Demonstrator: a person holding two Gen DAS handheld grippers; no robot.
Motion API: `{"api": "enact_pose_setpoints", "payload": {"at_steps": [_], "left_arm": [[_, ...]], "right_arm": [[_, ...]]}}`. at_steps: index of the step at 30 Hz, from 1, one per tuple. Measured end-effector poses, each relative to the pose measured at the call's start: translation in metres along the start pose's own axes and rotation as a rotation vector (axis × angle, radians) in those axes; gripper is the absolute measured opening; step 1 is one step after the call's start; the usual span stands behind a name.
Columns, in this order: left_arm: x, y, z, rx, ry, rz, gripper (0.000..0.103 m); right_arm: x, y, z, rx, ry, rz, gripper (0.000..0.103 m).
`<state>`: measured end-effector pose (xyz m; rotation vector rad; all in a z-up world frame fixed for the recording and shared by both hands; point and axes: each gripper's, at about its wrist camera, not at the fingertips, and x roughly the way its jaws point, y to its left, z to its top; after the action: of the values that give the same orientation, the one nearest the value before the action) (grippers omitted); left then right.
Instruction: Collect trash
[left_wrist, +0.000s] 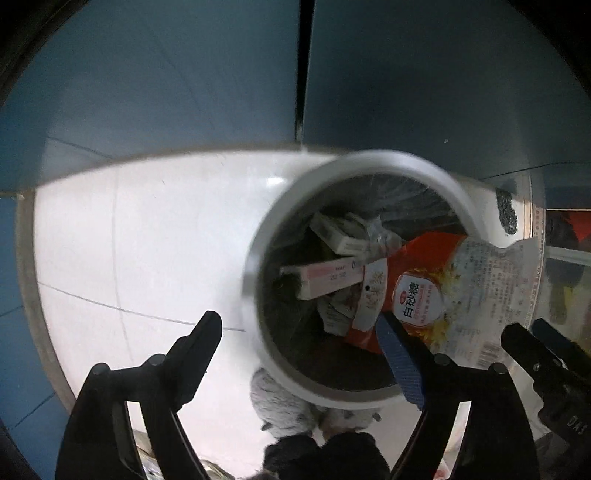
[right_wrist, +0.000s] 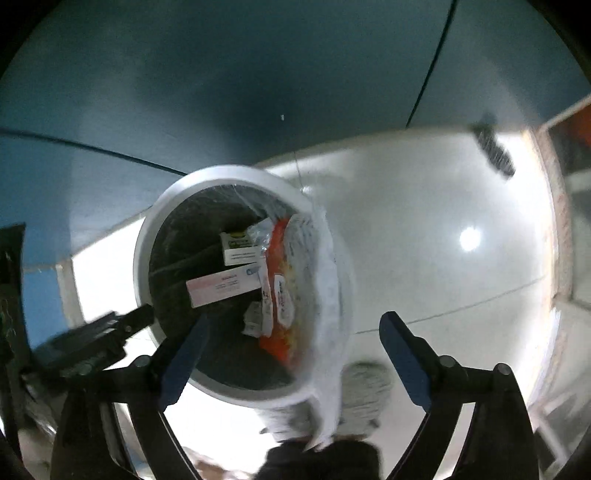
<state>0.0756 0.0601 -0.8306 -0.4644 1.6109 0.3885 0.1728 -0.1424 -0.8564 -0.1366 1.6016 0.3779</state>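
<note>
A round white trash bin (left_wrist: 399, 162) with a dark liner stands on the white floor, seen from above; it also shows in the right wrist view (right_wrist: 236, 173). Inside lie several small cartons, a pink-and-white box (left_wrist: 325, 277) and a red-and-clear sugar bag (left_wrist: 454, 288), whose clear end hangs over the rim. The bag also shows in the right wrist view (right_wrist: 295, 288), blurred. My left gripper (left_wrist: 299, 332) is open and empty above the bin's near-left rim. My right gripper (right_wrist: 295, 332) is open and empty above the bin, and the bag lies free between its fingers.
Dark blue wall panels (left_wrist: 166, 74) rise behind the bin. A dark scrubby object (right_wrist: 493, 147) lies on the floor by the wall. Grey slippers (left_wrist: 280, 402) stand just below the bin. A doorway threshold (right_wrist: 557, 221) is at the right.
</note>
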Motion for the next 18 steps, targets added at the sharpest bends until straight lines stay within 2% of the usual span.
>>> {"api": "enact_pose_setpoints", "payload": {"at_steps": [2, 3, 10, 14, 18], "left_arm": [[-0.015, 0.001, -0.006, 0.011, -0.009, 0.01, 0.099], [-0.022, 0.0, -0.01, 0.014, -0.013, 0.013, 0.103], [-0.106, 0.0, -0.053, 0.017, -0.062, 0.044, 0.103], [-0.186, -0.007, -0.084, 0.028, -0.111, 0.049, 0.103], [-0.277, -0.014, -0.114, 0.038, -0.183, 0.035, 0.103]], "right_arm": [[-0.014, 0.003, -0.005, -0.037, -0.006, -0.04, 0.096], [-0.021, 0.002, -0.007, -0.05, -0.008, -0.052, 0.103], [-0.098, 0.013, -0.038, -0.137, -0.048, -0.142, 0.103], [-0.169, 0.025, -0.062, -0.15, -0.091, -0.17, 0.103], [-0.263, 0.039, -0.087, -0.154, -0.158, -0.192, 0.103]]}}
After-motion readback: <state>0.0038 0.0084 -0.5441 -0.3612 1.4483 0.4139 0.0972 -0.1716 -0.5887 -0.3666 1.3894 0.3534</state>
